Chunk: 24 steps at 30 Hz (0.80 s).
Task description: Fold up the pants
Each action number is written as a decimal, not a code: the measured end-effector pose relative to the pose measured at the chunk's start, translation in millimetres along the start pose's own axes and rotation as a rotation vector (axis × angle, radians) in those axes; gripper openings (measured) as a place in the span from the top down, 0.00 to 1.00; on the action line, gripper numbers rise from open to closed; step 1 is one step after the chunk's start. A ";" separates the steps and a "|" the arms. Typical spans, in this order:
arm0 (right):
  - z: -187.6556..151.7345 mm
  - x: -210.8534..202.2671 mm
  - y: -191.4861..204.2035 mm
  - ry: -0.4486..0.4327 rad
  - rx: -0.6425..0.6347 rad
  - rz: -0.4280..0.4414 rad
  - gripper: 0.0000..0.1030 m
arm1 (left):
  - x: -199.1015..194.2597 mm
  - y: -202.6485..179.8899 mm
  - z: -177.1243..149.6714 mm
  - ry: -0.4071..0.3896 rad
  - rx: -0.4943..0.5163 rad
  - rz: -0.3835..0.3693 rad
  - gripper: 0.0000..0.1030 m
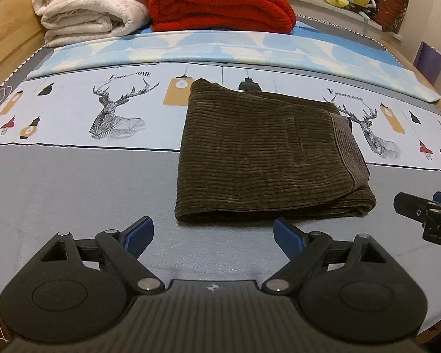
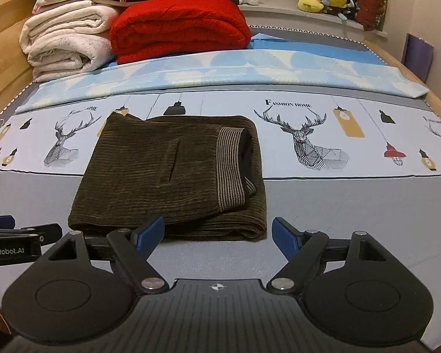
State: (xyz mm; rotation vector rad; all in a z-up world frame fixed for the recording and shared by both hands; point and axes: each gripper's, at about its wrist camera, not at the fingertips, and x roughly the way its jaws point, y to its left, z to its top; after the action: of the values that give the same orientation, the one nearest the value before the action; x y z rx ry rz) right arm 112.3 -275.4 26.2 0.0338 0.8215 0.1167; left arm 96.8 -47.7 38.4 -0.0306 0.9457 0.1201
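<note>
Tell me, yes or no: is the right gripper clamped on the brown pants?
No: the right gripper is open, its blue pads apart over the bedsheet, just short of the folded pants.

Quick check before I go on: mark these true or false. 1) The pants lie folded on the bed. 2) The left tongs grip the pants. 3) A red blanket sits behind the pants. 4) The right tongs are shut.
1) True: the brown corduroy pants lie folded in a compact stack on the bed.
2) False: the left tongs stand open, short of the pants, holding nothing.
3) True: the red blanket sits folded farther back.
4) False: the right tongs are open and empty.
</note>
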 end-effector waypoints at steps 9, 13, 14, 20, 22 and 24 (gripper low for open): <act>0.1 1.9 0.7 0.008 -0.008 -0.007 0.20 | 0.3 -2.9 1.4 -0.003 0.003 -0.014 0.11; -0.1 2.5 2.5 0.010 -0.010 -0.009 0.20 | -0.2 -2.8 1.2 -0.006 0.005 -0.018 0.11; -0.3 2.7 2.5 0.011 -0.011 -0.009 0.20 | -0.4 -2.6 1.2 -0.006 0.005 -0.019 0.11; -0.7 3.1 3.9 0.012 -0.021 -0.008 0.20 | -1.1 -1.1 1.6 -0.008 0.004 -0.023 0.11; -0.9 3.3 4.0 0.013 -0.023 -0.008 0.20 | -1.8 -0.7 1.8 -0.009 0.004 -0.024 0.11; -1.1 3.5 4.0 0.013 -0.024 -0.008 0.20 | -2.0 -0.4 2.1 -0.009 0.005 -0.024 0.11</act>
State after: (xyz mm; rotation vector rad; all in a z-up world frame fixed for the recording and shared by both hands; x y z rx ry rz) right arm 113.5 -271.1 23.2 0.0068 0.8332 0.1190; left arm 97.4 -48.1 41.3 -0.0367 0.9363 0.0952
